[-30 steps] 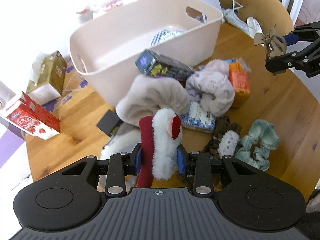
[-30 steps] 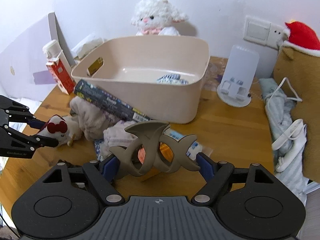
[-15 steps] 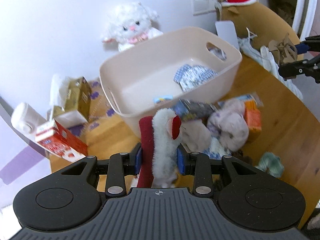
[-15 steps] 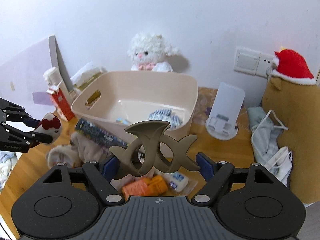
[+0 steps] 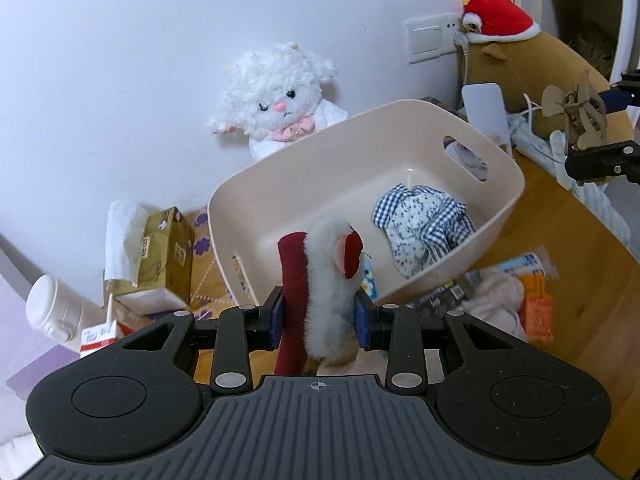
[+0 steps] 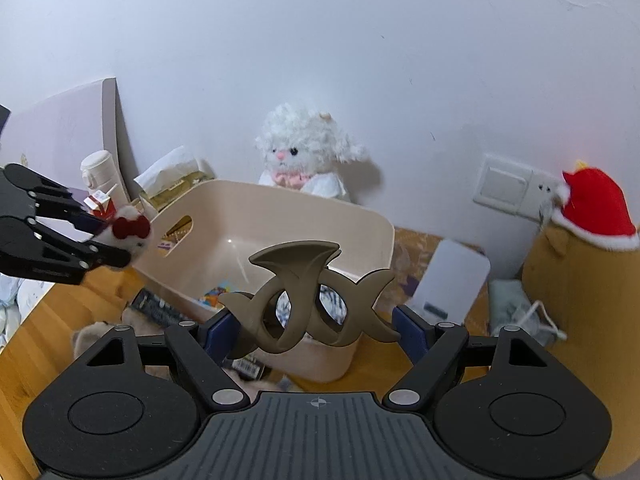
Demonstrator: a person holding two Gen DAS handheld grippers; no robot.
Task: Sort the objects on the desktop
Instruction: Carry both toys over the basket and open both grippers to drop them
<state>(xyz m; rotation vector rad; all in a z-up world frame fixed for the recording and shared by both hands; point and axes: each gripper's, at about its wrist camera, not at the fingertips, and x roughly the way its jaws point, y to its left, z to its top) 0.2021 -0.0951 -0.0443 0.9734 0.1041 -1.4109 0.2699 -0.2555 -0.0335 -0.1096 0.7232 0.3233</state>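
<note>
My left gripper (image 5: 319, 316) is shut on a white and red plush toy with a red bow (image 5: 328, 280), held in the air just in front of the beige bin's near rim (image 5: 224, 200). It also shows in the right wrist view (image 6: 128, 230). My right gripper (image 6: 316, 324) is shut on a brown hair claw clip (image 6: 308, 300), held above the bin's right side (image 6: 376, 224); it shows in the left wrist view (image 5: 576, 112). A blue checked cloth (image 5: 424, 228) and a small colourful packet (image 6: 218, 294) lie in the bin.
A white lamb plush (image 5: 276, 92) sits behind the bin. A tissue box (image 5: 160, 256), a milk carton (image 5: 98, 336) and a white bottle (image 5: 52, 312) stand left. A pinkish cloth (image 5: 500, 292), orange packet (image 5: 538, 316) and dark box (image 6: 160, 308) lie on the wooden table. A white stand (image 6: 452, 284) stands right.
Both grippers have risen and moved toward the bin with their objects still held. The left one now looks into the bin from above its near rim.
</note>
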